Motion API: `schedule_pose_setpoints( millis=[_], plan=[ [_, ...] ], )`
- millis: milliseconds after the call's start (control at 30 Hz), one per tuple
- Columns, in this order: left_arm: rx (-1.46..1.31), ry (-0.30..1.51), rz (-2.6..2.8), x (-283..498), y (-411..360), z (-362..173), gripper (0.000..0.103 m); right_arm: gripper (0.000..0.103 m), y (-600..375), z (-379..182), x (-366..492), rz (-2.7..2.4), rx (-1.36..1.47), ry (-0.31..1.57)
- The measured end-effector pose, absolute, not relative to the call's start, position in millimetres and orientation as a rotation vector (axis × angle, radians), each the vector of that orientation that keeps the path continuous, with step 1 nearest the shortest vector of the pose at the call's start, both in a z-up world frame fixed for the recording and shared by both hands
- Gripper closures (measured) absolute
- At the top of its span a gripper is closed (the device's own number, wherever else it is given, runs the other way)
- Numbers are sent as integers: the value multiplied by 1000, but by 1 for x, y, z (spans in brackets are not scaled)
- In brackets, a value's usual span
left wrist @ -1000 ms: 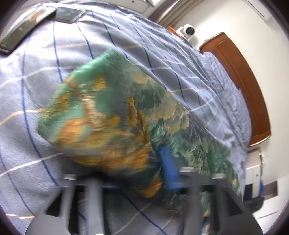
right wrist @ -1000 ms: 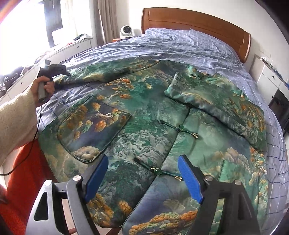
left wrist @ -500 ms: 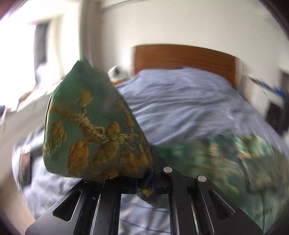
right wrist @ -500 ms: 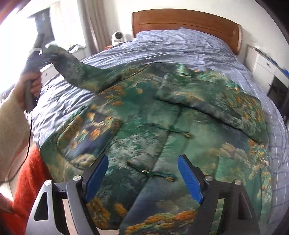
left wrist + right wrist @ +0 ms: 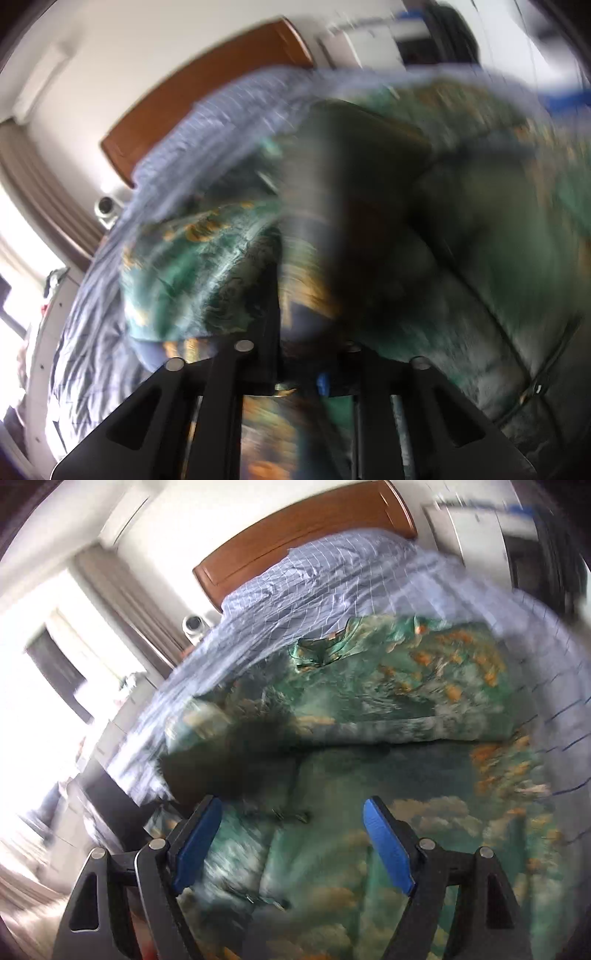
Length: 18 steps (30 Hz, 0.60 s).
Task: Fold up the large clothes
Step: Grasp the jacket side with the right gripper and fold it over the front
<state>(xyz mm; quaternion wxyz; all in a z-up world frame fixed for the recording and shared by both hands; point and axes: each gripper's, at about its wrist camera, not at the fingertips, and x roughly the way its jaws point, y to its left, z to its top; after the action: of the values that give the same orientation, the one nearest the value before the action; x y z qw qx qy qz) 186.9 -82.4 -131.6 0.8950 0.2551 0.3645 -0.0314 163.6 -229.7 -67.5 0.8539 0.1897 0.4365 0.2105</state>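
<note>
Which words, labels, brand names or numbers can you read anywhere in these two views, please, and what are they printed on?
None can be read.
The green patterned garment carries only a woven scenery pattern, no lettering.
The checked bedspread has only grid lines.
The small white camera beside the bed is too blurred to show any marking.

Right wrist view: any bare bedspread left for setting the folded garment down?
Yes. Bare checked bedspread runs between the garment's collar and the headboard, and down the window side past the sleeve held by the left gripper. The near half is crowded: the green jacket covers it under the open right gripper.
</note>
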Motion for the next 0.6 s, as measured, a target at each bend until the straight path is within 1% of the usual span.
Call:
schedule_pose_setpoints(
  millis=[33, 67, 100, 167, 267, 367, 500, 533, 567, 600],
  plan=[
    [537, 748, -66, 181, -83, -132, 73, 22, -228, -73, 173, 468, 442, 935],
    [539, 733, -75, 173, -85, -130, 51, 22, -227, -78, 182, 485, 476, 952],
    [527, 722, -92, 165, -84, -126, 25, 22, -224, -84, 190, 505, 501, 974],
    [498, 705, -117, 150, -77, -116, 8, 22, -216, -104, 208, 523, 555, 1052],
    [473, 720, -166, 125, -65, -105, 8, 22, -207, -132, 220, 521, 639, 1151],
    [434, 737, -152, 112, -54, -102, 8, 22, -199, -152, 221, 536, 724, 1199],
    [349, 759, -134, 114, -43, -107, 8, 20, -174, -158, 223, 534, 652, 1208],
    [337, 761, -131, 112, -38, -110, 8, 21, -167, -160, 226, 520, 619, 1209],
    [327, 763, -124, 112, -37, -111, 8, 24, -164, -160, 229, 514, 597, 1200],
    [319, 764, -116, 113, -37, -113, 8, 33, -160, -159, 231, 516, 571, 1181]
  ],
)
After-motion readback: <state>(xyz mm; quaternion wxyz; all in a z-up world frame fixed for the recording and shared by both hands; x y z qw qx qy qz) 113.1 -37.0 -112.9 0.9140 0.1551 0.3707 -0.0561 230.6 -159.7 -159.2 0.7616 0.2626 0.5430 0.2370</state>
